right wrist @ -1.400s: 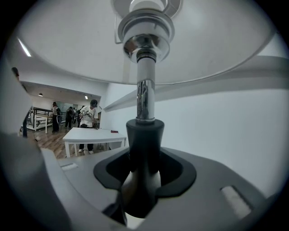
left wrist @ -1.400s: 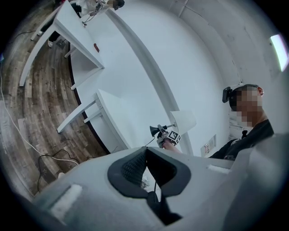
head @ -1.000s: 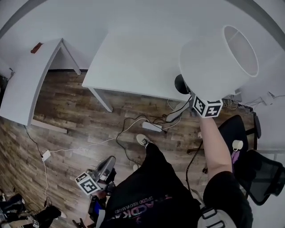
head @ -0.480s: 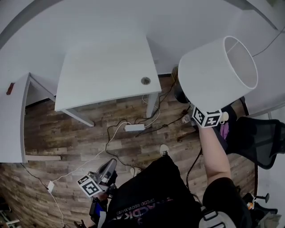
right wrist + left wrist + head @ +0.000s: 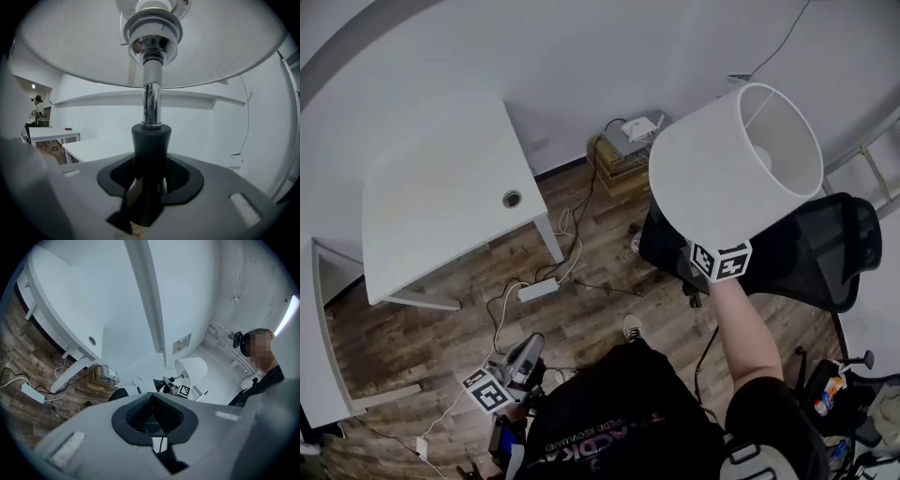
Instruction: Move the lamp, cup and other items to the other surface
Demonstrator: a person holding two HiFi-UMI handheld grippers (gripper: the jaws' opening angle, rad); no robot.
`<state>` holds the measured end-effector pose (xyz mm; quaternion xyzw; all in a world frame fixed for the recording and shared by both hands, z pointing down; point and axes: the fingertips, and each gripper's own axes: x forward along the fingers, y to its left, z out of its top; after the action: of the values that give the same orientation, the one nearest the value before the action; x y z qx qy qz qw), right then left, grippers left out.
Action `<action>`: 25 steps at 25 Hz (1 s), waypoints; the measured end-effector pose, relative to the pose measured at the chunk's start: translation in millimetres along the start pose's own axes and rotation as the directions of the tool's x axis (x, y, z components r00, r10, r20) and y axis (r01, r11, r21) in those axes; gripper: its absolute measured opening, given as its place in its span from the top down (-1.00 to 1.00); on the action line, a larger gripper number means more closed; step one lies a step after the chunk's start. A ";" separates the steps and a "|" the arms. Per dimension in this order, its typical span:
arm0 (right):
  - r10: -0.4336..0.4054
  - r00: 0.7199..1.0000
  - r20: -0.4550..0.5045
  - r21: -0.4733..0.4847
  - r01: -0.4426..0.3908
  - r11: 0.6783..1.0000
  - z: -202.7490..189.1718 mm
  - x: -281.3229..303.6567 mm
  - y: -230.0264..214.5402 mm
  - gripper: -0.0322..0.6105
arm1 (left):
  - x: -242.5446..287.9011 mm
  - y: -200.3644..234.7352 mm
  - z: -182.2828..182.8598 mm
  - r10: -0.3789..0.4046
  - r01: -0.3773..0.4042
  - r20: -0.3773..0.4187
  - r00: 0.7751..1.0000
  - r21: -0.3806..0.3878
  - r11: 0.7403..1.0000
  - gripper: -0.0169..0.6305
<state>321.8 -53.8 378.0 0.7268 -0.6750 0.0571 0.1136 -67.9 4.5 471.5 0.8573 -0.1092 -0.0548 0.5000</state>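
The lamp (image 5: 733, 169) is up in the air, tilted so that the open top of its white shade (image 5: 783, 141) faces up and to the right in the head view, and it hangs over the black office chair (image 5: 830, 258) and the wooden floor (image 5: 591, 309), well apart from the white desk (image 5: 441, 206). The right gripper (image 5: 151, 174) has hold of it low on the stand: its jaws stand partly apart and press from both sides on the black collar (image 5: 151, 143), out of which the chrome stem (image 5: 151, 101) rises to the underside of the shade (which fills the whole top of the right gripper view). In the head view only that gripper's marker cube (image 5: 722, 261) shows below the shade, at the end of the person's outstretched right arm (image 5: 745, 333). The left gripper (image 5: 151, 401) is held low at the person's left side, above the floor; its jaw tips meet and nothing is between them. Its view looks across the room to the lamp and the desk. On the floor near the desk leg lie a white power strip (image 5: 536, 290) and loose cables (image 5: 572, 267), and a low crate (image 5: 623, 155) with a white box on it stands against the wall. Far off in the right gripper view a second person (image 5: 35, 112) stands by another white table (image 5: 51, 133).
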 end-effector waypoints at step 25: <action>-0.317 0.948 0.017 0.142 0.312 0.940 -40.6 -108.9 -197.7 0.40 | 122.4 -42.1 -86.4 -0.088 0.085 -0.268 0.959 -0.021 0.996 0.95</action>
<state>512.3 74.0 374.1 0.8323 -0.5469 0.0701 0.0574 74.0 68.0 479.4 0.8584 -0.0027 0.0396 0.5115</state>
